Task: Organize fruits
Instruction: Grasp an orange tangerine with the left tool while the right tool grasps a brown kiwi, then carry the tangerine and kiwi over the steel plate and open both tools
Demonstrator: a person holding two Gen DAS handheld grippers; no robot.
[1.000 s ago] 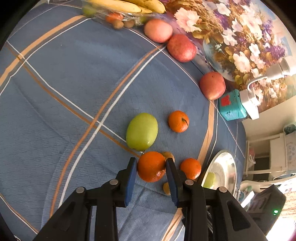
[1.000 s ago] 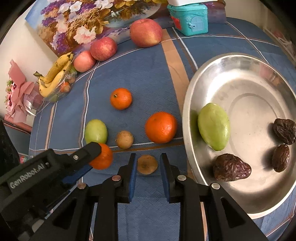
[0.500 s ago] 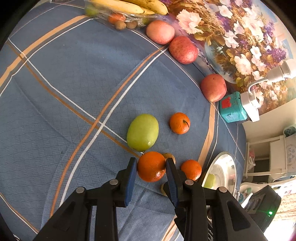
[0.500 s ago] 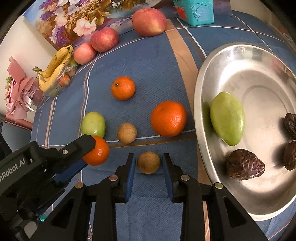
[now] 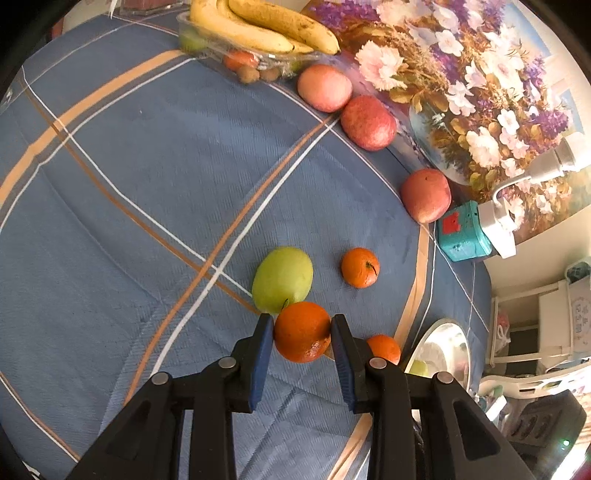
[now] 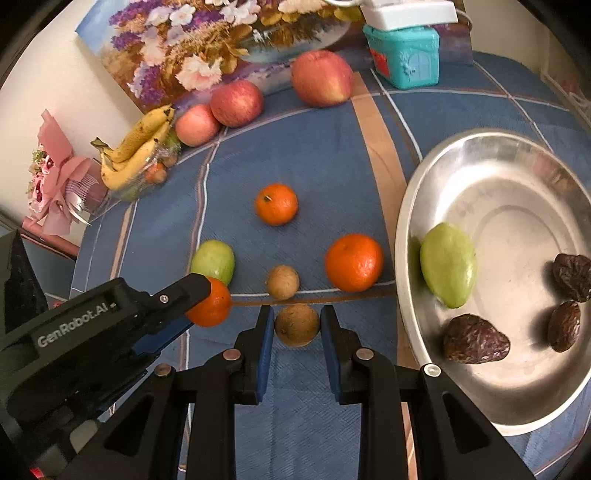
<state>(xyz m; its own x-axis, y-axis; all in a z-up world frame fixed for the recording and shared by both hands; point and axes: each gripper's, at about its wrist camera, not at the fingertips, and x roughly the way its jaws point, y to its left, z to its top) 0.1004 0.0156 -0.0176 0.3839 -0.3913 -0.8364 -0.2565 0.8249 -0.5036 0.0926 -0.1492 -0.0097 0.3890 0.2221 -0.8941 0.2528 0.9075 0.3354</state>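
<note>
My left gripper (image 5: 302, 334) is shut on an orange (image 5: 302, 331) and holds it above the blue cloth; it also shows in the right wrist view (image 6: 210, 302). My right gripper (image 6: 297, 325) is shut on a small brown round fruit (image 6: 296, 325), lifted off the cloth. A steel bowl (image 6: 417, 184) at the right holds a green mango (image 6: 447, 265) and three dark dates (image 6: 476, 339). On the cloth lie a green fruit (image 6: 213, 261), a second brown fruit (image 6: 282, 282), a large orange (image 6: 354, 262) and a small tangerine (image 6: 276, 204).
Three red apples (image 6: 321, 77) line the back by a flower painting (image 6: 221, 33). Bananas on a plastic box (image 6: 136, 147) stand at the back left beside a pink bouquet (image 6: 55, 177). A teal toy house (image 6: 406, 55) stands at the back right.
Both grippers have lifted their fruit off the cloth and pulled back. The right gripper has closed on the brown fruit and raised it.
</note>
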